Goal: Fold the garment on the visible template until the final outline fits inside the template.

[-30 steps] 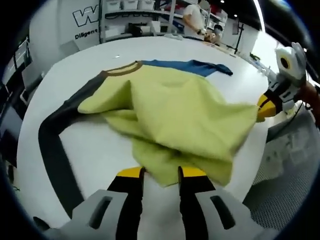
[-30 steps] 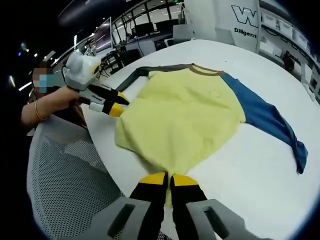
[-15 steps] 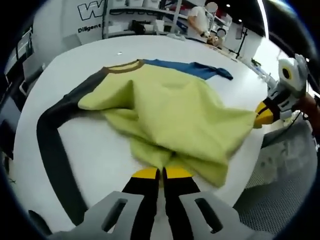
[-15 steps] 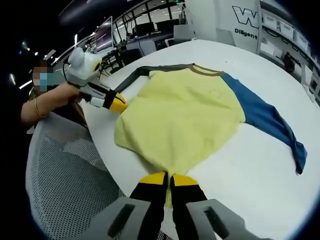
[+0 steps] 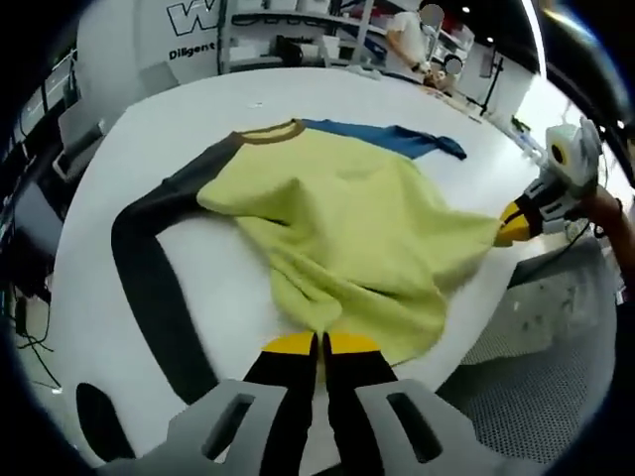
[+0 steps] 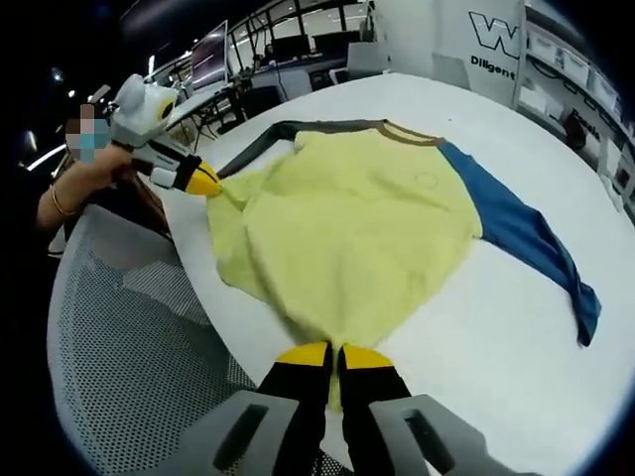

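Since a second ago the left gripper [image 5: 319, 343] has closed on the yellow hem and is now pulling it out wider. Garment [image 5: 337, 223] is lying mid-frame on the white table [image 5: 189, 119], hem hanging at the edge. Right gripper [image 6: 333, 353] is pinching its hem corner too; bare table stretching lower right.

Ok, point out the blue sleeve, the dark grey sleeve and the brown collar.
blue sleeve [image 6: 526, 233], right gripper view, middle of the sleeve.
dark grey sleeve [image 5: 149, 278], left gripper view, the bend.
brown collar [image 5: 270, 132], left gripper view, middle of the neckband.
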Tool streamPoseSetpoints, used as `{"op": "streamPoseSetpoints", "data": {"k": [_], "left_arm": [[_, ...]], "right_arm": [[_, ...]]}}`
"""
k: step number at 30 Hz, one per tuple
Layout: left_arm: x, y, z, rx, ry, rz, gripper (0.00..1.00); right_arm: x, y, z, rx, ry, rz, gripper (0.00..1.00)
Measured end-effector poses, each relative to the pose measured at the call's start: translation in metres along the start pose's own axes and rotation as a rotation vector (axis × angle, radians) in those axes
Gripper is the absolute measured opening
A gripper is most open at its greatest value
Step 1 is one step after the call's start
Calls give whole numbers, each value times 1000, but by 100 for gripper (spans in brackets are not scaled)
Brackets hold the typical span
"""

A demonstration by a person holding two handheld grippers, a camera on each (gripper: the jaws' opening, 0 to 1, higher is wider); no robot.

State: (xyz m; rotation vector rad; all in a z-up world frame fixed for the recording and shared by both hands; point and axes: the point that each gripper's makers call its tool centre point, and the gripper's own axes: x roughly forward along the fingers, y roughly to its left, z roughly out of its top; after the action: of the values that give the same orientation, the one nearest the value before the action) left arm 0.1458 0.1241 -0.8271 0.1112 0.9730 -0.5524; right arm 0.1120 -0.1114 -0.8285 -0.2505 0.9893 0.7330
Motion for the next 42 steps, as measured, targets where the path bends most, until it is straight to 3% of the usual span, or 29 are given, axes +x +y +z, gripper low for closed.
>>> {"op": "streamPoseSetpoints", "data": {"k": [18, 33, 42], "left_arm": [[-24, -6, -32, -105, 85, 68, 0], [-28, -27, -61, -89, 202, 97, 0], [-23, -28, -76, -77, 263, 96, 0]], "right_arm": [[3, -2, -12, 3, 54, -27, 0], [4, -4, -23, 1, 103, -43, 0], [7, -4, -30, 32, 117, -45, 0]]}}
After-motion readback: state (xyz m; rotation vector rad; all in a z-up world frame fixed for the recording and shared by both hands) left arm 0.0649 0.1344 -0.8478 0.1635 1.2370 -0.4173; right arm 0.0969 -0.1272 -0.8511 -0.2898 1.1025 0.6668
